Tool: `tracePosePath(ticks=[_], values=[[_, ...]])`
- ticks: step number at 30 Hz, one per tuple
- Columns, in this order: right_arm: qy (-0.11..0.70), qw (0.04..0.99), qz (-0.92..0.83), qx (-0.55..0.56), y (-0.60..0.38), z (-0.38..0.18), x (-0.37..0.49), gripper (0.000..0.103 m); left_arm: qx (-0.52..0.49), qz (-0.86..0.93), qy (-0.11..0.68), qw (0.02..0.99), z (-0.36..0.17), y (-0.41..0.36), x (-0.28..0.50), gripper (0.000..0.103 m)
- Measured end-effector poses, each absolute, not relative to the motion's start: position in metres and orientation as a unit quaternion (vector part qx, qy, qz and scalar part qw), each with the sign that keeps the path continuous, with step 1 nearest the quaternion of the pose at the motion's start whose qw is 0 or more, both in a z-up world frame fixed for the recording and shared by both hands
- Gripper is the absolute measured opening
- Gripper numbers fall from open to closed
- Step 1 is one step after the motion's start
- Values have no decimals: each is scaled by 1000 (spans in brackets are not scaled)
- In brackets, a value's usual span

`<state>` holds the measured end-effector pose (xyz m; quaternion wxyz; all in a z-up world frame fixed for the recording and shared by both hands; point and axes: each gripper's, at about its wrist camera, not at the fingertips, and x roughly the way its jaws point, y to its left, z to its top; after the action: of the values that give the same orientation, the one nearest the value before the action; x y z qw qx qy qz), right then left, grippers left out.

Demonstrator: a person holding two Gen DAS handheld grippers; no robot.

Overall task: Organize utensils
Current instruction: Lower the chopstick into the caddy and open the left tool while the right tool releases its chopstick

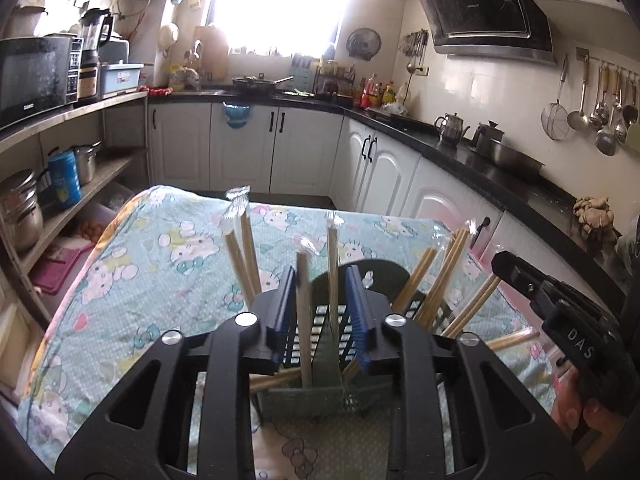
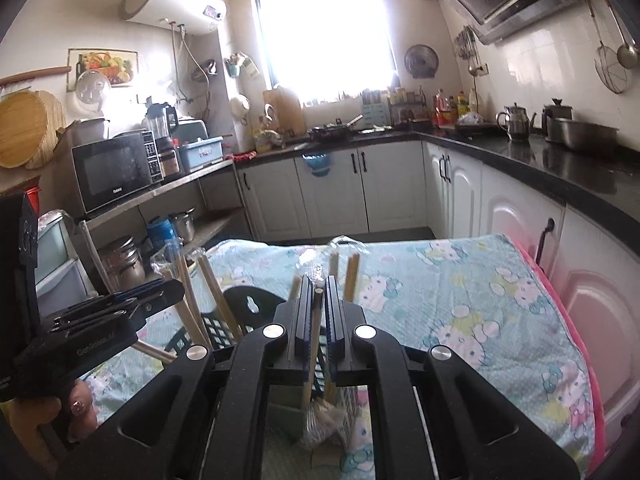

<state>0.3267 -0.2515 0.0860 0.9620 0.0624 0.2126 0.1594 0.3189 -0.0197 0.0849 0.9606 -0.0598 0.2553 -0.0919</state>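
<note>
A dark green utensil holder [image 1: 304, 396] stands on the table cloth, with several wrapped wooden chopsticks leaning in it. My left gripper [image 1: 320, 272] hovers right over it, open. Two upright chopsticks [image 1: 304, 312] stand loose between its blue pads [image 1: 282, 308], neither of them squeezed. In the right wrist view the holder [image 2: 288, 404] sits under my right gripper [image 2: 319, 282], which is shut on one wrapped chopstick [image 2: 318, 320] whose lower end reaches into the holder. More chopsticks [image 2: 200, 300] fan out to the left. The right gripper's black body [image 1: 560, 312] shows at the right edge.
A cartoon-cat cloth [image 2: 460, 280] covers the table. Shelves with pots [image 1: 24, 208] and a microwave [image 1: 36, 76] stand to the left. A black counter with kettles [image 1: 452, 128] runs along the right. A hand [image 2: 76, 404] holds the left gripper's handle.
</note>
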Motion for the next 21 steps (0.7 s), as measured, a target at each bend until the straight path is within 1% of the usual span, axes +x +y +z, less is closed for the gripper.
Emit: tracePosePath(ticks=[4, 6, 8, 11, 15, 16, 18, 21], values=[[220, 960, 161, 61, -256, 88, 319, 14, -61, -90, 261, 959, 85, -17, 311, 28], [221, 960, 160, 57, -257, 91, 316, 16, -59, -91, 264, 958, 86, -17, 307, 30], [221, 960, 162, 55, -258, 94, 311, 18, -58, -92, 267, 958, 87, -17, 301, 36], [220, 960, 167, 54, -260, 99, 301, 25, -58, -93, 267, 958, 91, -17, 291, 43], [223, 958, 176, 48, -261, 104, 286, 37, -55, -94, 263, 959, 94, -17, 276, 52], [224, 957, 178, 46, -262, 104, 281, 38, -54, -95, 262, 959, 94, -17, 272, 56], [225, 957, 179, 42, -264, 106, 272, 44, -54, -98, 260, 959, 95, -17, 265, 59], [227, 956, 181, 40, -266, 106, 259, 48, -55, -101, 255, 960, 97, -15, 250, 65]])
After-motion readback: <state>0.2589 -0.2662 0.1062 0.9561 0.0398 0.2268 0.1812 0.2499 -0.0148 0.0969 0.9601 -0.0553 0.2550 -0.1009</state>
